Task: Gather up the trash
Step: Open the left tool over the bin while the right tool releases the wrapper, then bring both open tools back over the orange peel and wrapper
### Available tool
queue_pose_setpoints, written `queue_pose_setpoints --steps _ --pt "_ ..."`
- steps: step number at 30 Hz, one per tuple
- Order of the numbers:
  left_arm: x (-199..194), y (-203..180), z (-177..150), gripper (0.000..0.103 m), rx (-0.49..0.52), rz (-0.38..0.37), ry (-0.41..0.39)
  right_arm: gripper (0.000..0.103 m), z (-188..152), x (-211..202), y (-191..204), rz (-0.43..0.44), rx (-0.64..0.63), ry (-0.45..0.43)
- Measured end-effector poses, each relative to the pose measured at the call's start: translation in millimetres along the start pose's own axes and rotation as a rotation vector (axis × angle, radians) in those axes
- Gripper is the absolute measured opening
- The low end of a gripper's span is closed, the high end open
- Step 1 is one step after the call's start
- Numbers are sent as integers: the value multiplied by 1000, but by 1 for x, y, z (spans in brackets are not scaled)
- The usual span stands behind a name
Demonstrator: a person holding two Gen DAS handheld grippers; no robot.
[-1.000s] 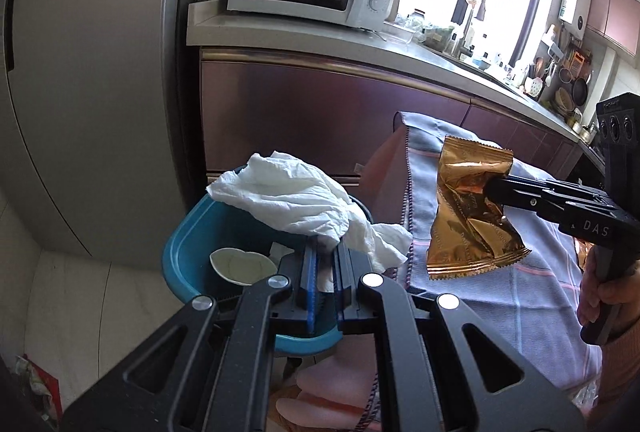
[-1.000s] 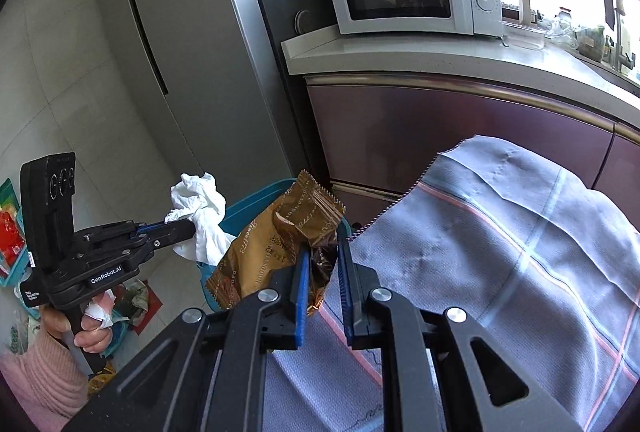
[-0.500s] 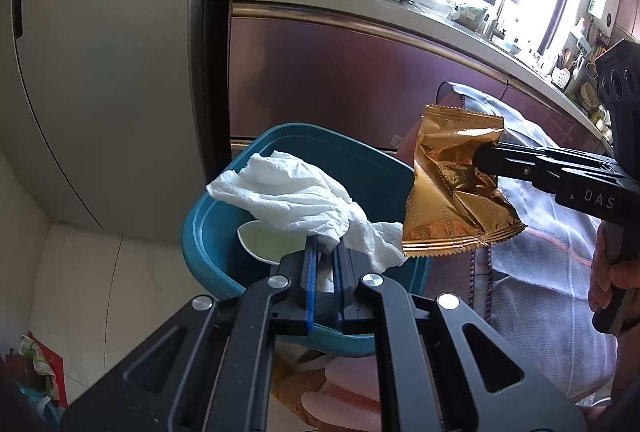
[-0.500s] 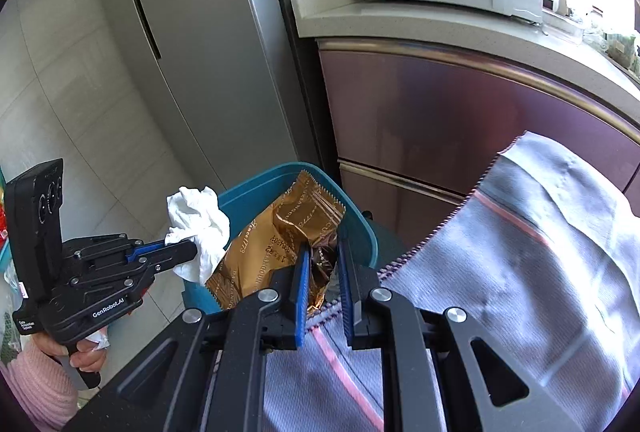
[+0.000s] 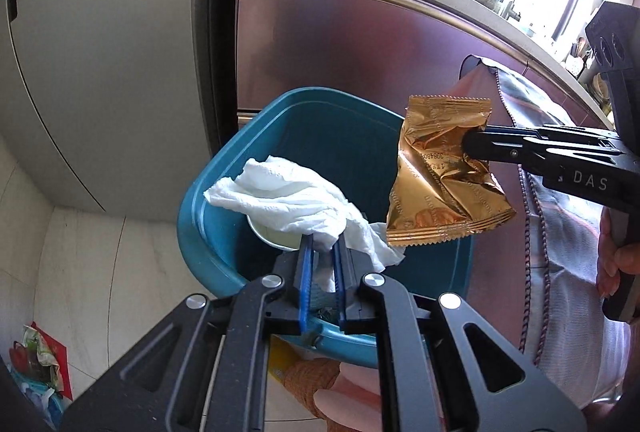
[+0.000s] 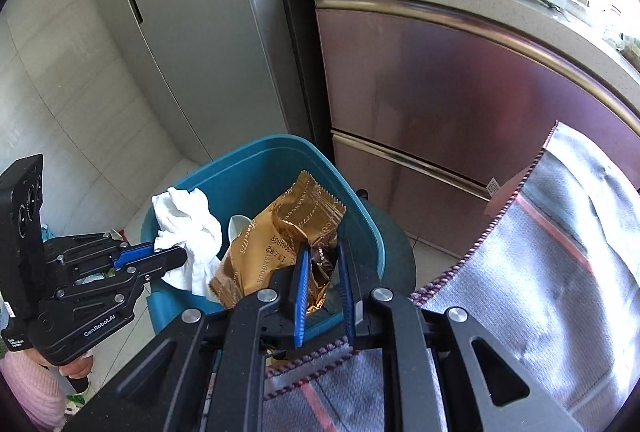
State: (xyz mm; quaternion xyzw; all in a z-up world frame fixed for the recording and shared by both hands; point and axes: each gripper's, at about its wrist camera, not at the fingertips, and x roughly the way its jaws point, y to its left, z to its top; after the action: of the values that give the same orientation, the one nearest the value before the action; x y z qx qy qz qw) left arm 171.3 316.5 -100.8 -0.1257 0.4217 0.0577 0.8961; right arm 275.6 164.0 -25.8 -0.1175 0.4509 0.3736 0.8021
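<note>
Over the teal bin (image 5: 224,191): left gripper (image 5: 320,252) fingers pinching a crumpled tissue (image 5: 288,197), right gripper (image 6: 324,264) fingers pinching a gold wrapper (image 6: 276,244) (white cup (image 6: 238,226) inside the bin).

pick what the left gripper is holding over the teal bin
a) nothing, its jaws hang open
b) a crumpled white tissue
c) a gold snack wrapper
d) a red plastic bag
b: the left gripper is clamped on the crumpled white tissue above the teal bin; the gold wrapper is in the right gripper.
</note>
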Motion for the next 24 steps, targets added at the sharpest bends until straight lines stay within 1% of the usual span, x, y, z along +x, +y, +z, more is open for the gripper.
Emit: queue_pose_setpoints --steps 3,5,7,12,15,17,21,24 --pt "7 -1 -1 16 -13 0 12 15 2 8 1 2 2 21" --pt "10 -1 -2 16 -16 4 15 16 2 10 2 5 5 28" --pt "13 -2 -1 16 -21 1 18 18 3 11 2 2 6 27" --pt "11 -10 1 16 -20 -10 4 19 -2 7 -1 15 20 14" --pt "4 -17 3 16 -16 -30 -23 19 -9 -3 -3 21 26 -1" --pt "-3 -23 4 19 -10 -48 -49 20 -14 -10 -5 30 35 -18" --pt "-25 -34 2 22 15 -97 -105 24 -25 -31 -11 48 56 -64" --pt "-40 -48 3 26 44 -129 -144 27 -34 -52 -13 60 73 -104"
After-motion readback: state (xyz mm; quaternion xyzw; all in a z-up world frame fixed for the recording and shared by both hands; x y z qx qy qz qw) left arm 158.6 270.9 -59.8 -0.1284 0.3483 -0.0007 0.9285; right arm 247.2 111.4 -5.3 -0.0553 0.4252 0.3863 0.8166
